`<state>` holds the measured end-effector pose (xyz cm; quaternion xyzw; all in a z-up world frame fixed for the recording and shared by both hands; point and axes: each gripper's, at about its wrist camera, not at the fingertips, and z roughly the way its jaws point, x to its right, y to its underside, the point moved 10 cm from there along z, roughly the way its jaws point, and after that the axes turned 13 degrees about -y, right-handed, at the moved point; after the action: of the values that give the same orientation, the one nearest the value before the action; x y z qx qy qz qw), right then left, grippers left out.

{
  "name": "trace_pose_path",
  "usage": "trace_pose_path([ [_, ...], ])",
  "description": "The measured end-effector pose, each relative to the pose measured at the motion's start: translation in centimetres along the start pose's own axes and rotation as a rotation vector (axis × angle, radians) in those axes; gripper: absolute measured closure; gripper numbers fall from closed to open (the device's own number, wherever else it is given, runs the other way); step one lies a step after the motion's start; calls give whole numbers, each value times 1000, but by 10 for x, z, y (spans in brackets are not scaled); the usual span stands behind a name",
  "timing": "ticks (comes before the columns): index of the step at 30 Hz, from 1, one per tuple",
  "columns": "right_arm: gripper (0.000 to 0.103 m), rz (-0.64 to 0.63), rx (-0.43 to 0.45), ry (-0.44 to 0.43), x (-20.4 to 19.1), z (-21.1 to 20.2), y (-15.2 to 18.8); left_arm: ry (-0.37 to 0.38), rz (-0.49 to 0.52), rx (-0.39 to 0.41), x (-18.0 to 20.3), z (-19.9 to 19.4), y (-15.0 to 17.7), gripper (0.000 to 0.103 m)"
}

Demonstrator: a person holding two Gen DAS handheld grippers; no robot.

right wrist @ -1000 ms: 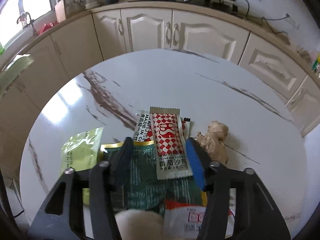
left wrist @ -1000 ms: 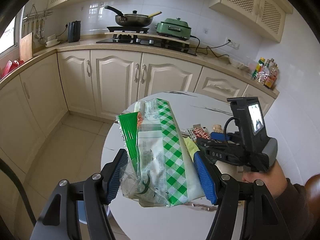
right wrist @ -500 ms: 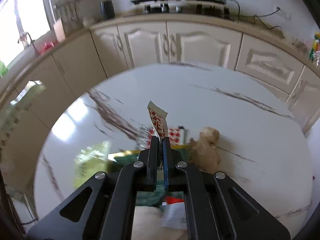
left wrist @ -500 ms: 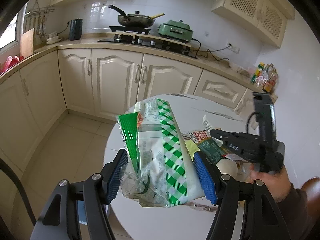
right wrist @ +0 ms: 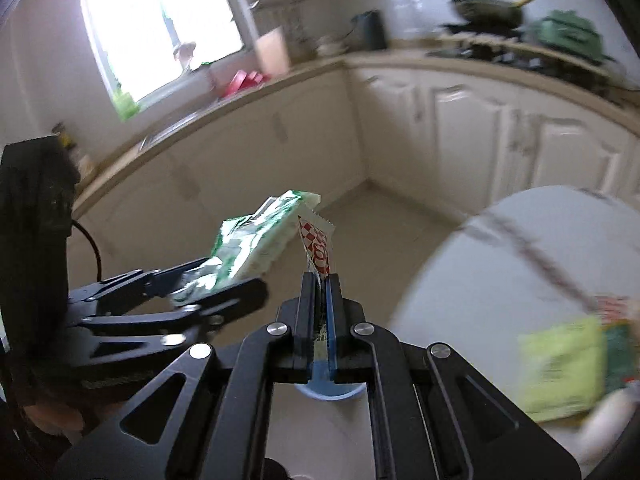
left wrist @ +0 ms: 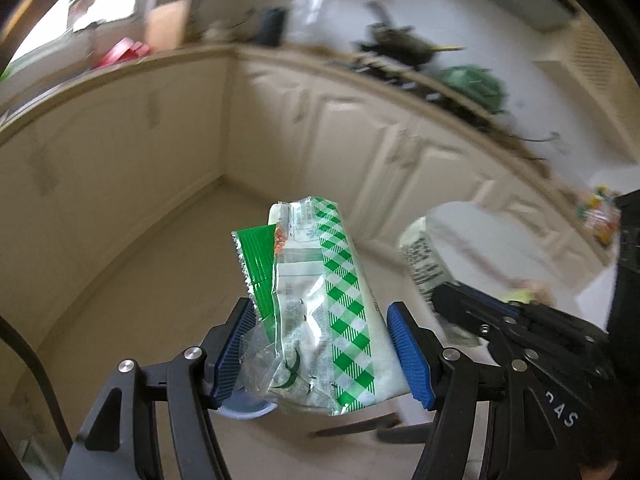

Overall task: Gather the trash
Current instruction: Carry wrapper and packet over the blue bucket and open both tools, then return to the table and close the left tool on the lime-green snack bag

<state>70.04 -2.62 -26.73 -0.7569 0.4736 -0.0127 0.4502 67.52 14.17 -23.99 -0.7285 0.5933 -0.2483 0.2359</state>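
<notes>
Green-and-white checked plastic wrapper [left wrist: 320,312], crumpled, clamped between blue ribbed pads [left wrist: 408,356] of left gripper [left wrist: 320,356], held above beige tiled floor [left wrist: 160,280], off the table entirely. Red-and-white checked sauce sachet [right wrist: 316,246] pinched upright in right gripper [right wrist: 320,292], jaws fully clenched on its lower end; same sachet seen from its printed back in the left view [left wrist: 424,264]. Both grippers side by side, clear of round white marble table [right wrist: 480,280], over open floor. Directly below, partly hidden behind the jaws, rim of pale blue round bin [right wrist: 332,394], probably the destination for both pieces.

Progress, judged from this: two pieces lifted and on their way, neither dropped yet. Left on the table near its edge: yellow-green flat packet [right wrist: 560,372], dark green packet [right wrist: 618,352] beside it, something red-printed behind, plus a pale rounded object at the frame's bottom corner, too blurred to identify. Roughly mid-task: release of both over the bin next, then further trips for the remaining litter. Background heavily motion-blurred.
</notes>
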Motion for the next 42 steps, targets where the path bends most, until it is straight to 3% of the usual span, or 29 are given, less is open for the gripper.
trace_pose_path([
  [5,98,-4,-110,17,-16,86,28,-67,-52,-110,-61,54,24,40],
  [10,98,83,-237,11,4,163,66,-47,-87,-233,-87,119,36,40],
  [17,98,211,-340,-16,41,220,105,-28,-117,-349,-104,196,26,38],
  [22,97,243,-360,-42,53,240,114,-42,-122,-350,-122,221,6,36],
  [25,90,250,-355,-69,50,246,114,-53,-135,-339,-130,221,3,36],
  [27,70,266,-359,-92,50,251,114,-63,-141,-326,-131,215,-1,36],
  [28,50,261,-349,-90,49,249,113,-67,-137,-319,-131,210,-1,36],
  [29,44,250,-337,-84,48,248,111,-75,-132,-305,-132,205,-5,36],
  [33,42,218,-302,-63,35,231,103,-79,-140,-255,-133,177,-18,36],
  [37,24,181,-254,9,28,199,85,-61,-162,-171,-126,138,-41,36],
  [42,10,107,-124,68,0,123,52,-33,-170,-11,-91,58,-74,35],
])
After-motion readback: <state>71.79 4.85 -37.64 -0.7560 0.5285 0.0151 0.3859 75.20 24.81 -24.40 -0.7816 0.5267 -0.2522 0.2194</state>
